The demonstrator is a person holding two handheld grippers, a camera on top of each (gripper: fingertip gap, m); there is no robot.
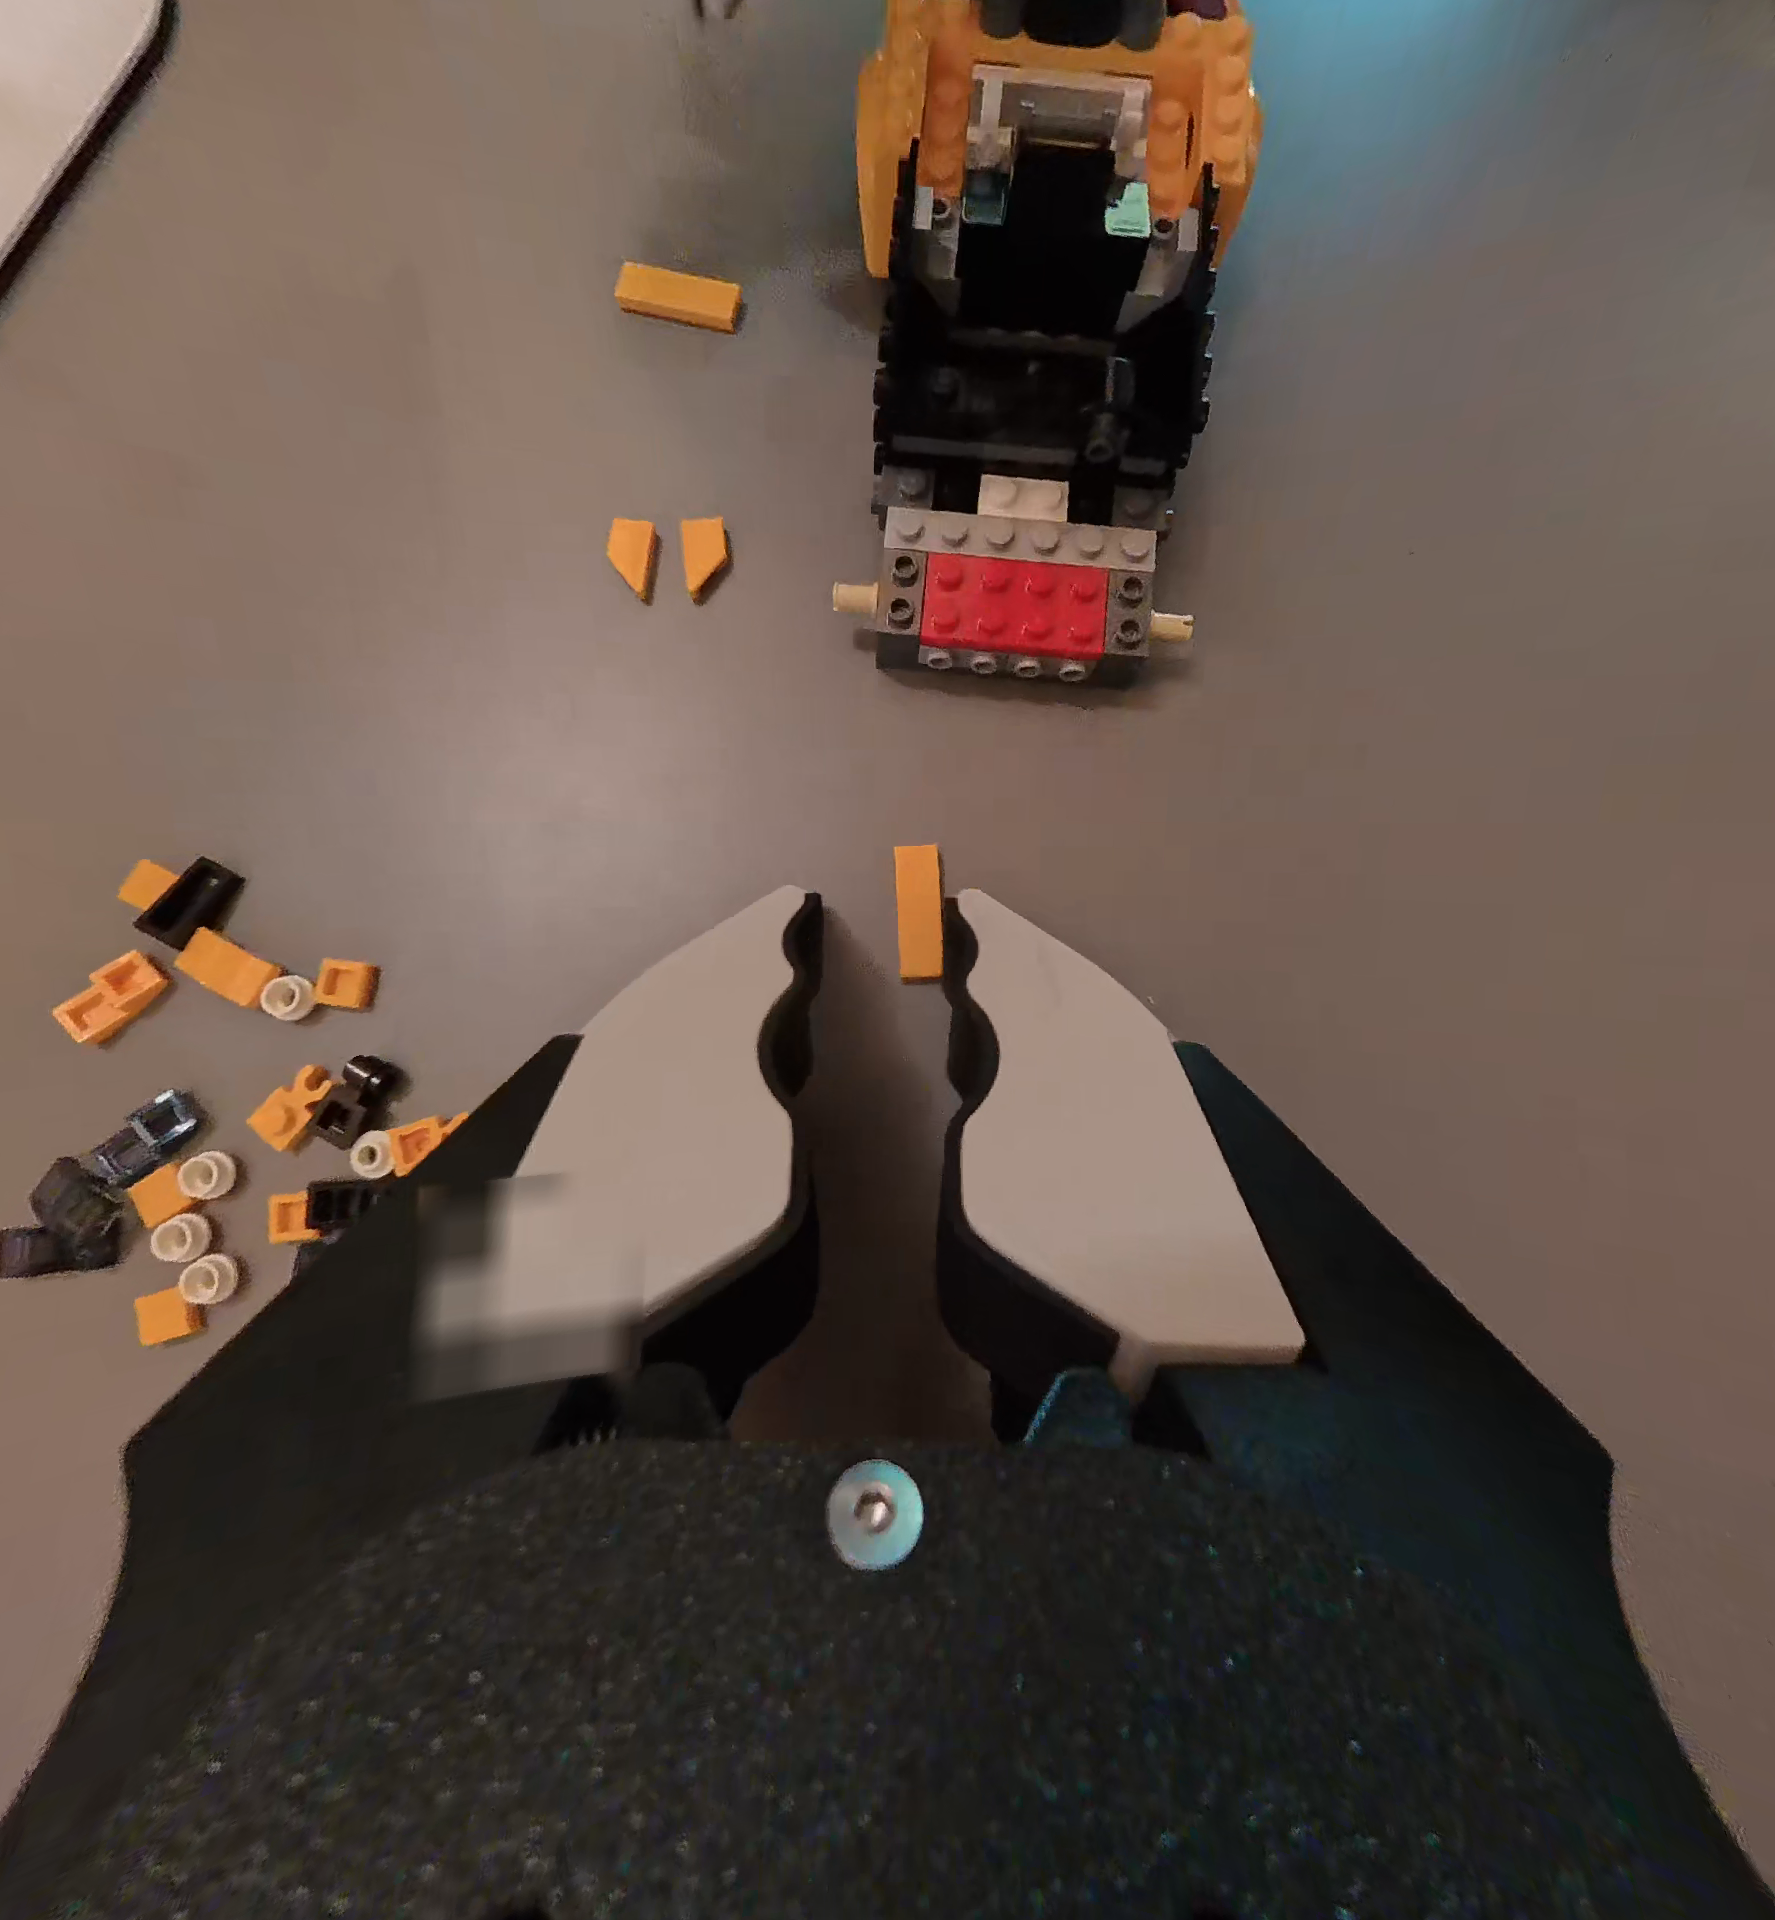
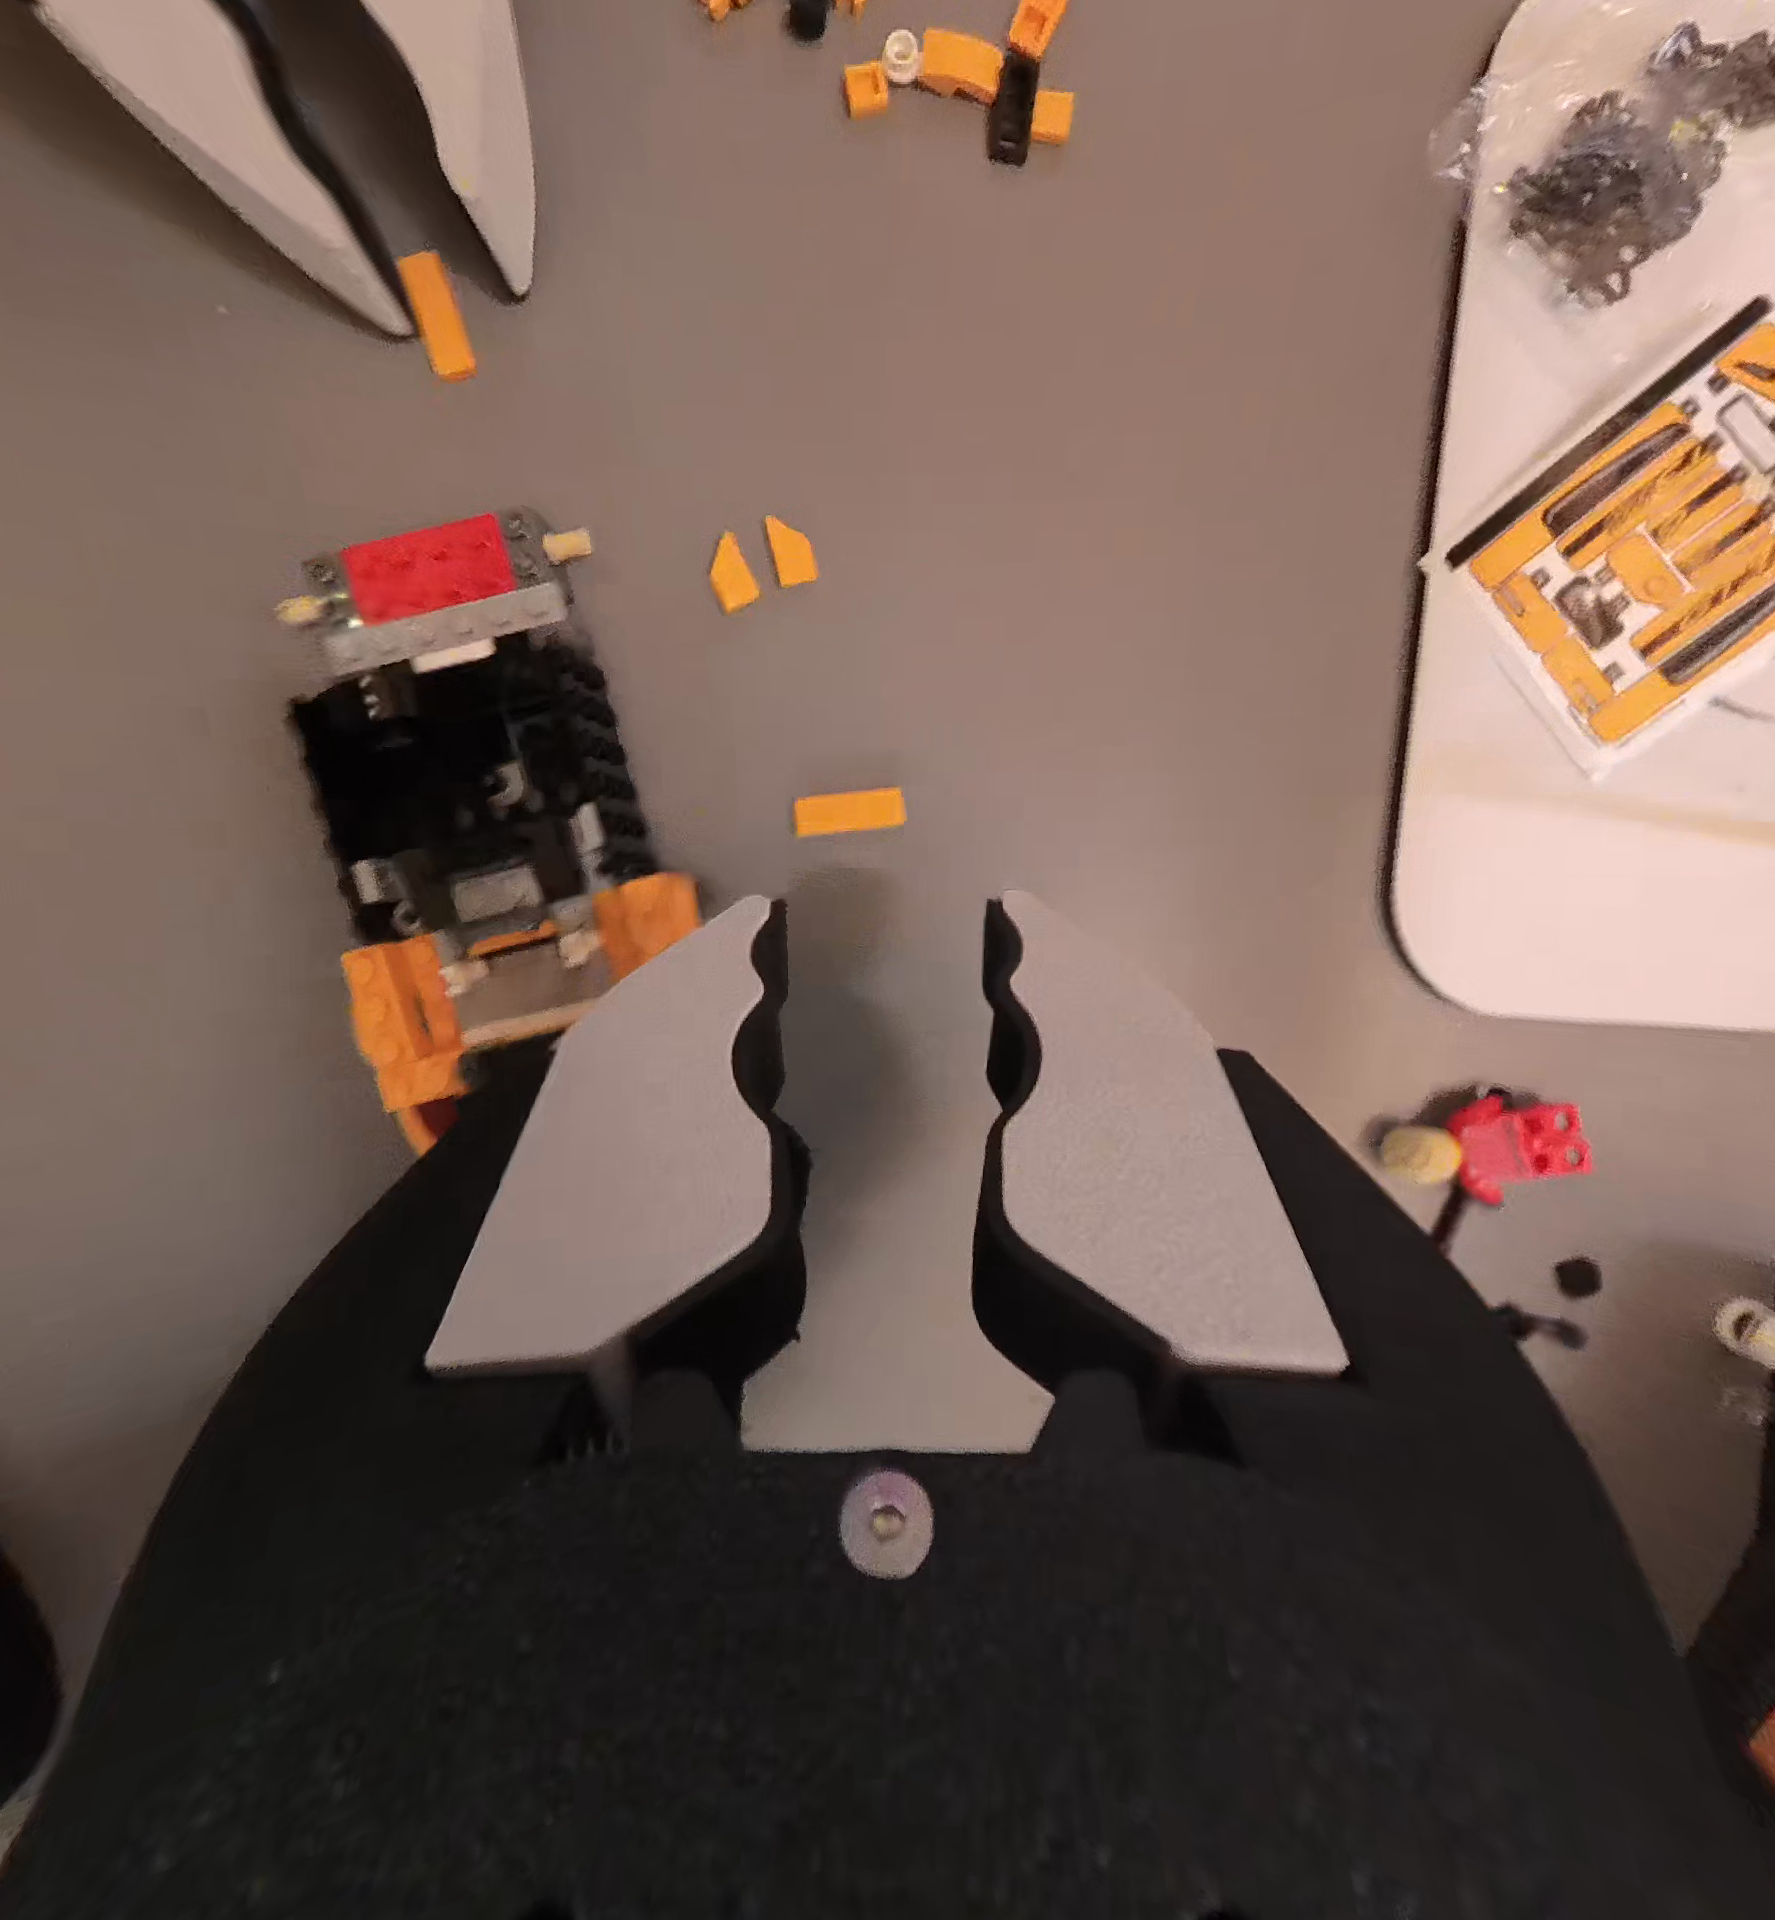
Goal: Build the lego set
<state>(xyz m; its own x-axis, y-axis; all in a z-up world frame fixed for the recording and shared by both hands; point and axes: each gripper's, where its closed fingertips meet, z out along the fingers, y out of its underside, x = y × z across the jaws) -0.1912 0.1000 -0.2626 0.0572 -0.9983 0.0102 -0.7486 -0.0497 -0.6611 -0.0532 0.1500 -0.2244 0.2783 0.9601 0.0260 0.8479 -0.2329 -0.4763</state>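
Observation:
The partly built lego vehicle, black with orange sides and a red plate at its near end, stands on the grey table; in the right wrist view it is at the left. My left gripper is open, its tips on either side of a narrow orange tile that lies on the table against the right finger. The right wrist view shows its fingers and that tile at the top left. My right gripper is open and empty, just behind another orange tile.
Two small orange wedges lie left of the vehicle. A heap of loose orange, black and white parts is at the left. A white tray at the right holds a sticker sheet and a bag of black parts. A red piece lies below it. Tip to tip, the grippers are about 15 cm apart. From the right gripper's tips to the orange tile is close to 4 cm. Seen from the left wrist view as well.

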